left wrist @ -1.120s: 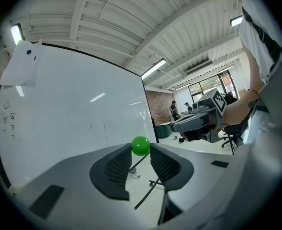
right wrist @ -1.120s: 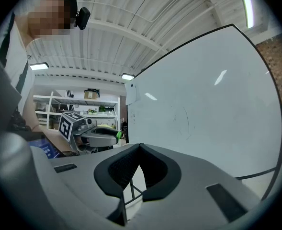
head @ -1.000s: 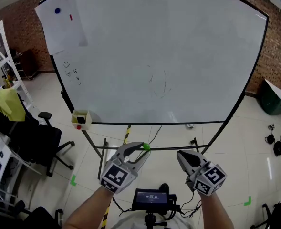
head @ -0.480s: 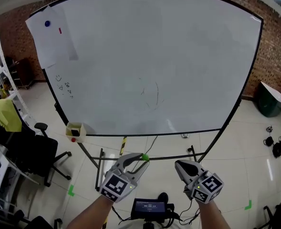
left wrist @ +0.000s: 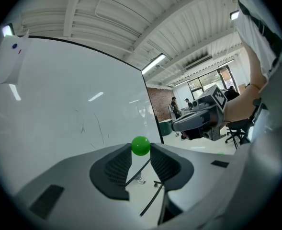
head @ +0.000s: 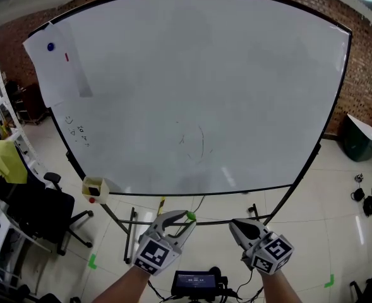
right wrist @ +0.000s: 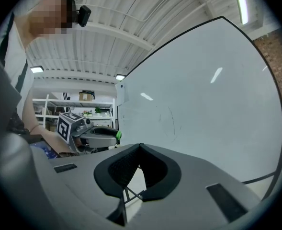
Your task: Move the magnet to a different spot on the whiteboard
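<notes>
A small green ball magnet (left wrist: 141, 145) sits pinched between the tips of my left gripper (left wrist: 141, 150); the head view shows the green magnet (head: 190, 216) at the left gripper (head: 180, 221), low in the frame in front of the whiteboard (head: 198, 87). My right gripper (head: 235, 225) is beside it, shut with nothing in it; in its own view the right gripper (right wrist: 140, 146) has its tips together. Both point at the whiteboard's lower edge and stand apart from it. A paper sheet (head: 56, 68) at the board's top left carries a blue magnet (head: 50, 46) and a red magnet (head: 66, 57).
A small yellow box (head: 94, 188) hangs at the board's lower left corner, above the stand legs (head: 129, 229). A black office chair (head: 37, 207) and shelves stand at the left. A dark bin (head: 360, 134) stands at the right. A screen device (head: 198, 283) is below my hands.
Both grippers have moved forward toward the whiteboard, which now fills more of the head view. The green magnet stays in the left gripper.
</notes>
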{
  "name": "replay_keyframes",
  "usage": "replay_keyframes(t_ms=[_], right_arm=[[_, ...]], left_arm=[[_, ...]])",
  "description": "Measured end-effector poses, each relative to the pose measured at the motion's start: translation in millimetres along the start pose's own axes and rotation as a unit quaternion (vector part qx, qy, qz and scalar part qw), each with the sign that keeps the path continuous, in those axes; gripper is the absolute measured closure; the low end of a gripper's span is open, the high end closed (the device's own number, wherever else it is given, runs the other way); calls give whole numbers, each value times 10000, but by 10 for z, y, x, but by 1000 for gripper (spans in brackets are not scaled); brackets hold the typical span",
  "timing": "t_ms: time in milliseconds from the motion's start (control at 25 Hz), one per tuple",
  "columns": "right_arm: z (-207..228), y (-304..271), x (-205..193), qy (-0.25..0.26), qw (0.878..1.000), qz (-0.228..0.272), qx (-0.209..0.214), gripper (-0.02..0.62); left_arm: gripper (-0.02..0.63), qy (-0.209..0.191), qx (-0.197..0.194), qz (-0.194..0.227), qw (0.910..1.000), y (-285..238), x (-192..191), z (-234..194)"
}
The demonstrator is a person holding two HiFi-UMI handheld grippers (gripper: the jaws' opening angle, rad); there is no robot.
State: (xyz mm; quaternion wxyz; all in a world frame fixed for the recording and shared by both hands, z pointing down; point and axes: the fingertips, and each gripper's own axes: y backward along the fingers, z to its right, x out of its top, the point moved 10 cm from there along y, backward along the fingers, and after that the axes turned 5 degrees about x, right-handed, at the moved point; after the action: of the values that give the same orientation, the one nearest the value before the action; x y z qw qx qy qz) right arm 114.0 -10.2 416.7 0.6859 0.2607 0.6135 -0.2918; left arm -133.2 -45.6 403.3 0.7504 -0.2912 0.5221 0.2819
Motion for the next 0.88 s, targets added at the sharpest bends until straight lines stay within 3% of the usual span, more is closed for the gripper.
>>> replay_keyframes(t_ms=[560,880], right_arm=[[746,-228,113,-51,9999,35,128,565],[1027,-406,166,-47,9997,123,184,565]], left_arm=[[457,-418,303,-40,9987,-710,233,-296],[457,-1115,570,-224,9919,-982,337,-479]])
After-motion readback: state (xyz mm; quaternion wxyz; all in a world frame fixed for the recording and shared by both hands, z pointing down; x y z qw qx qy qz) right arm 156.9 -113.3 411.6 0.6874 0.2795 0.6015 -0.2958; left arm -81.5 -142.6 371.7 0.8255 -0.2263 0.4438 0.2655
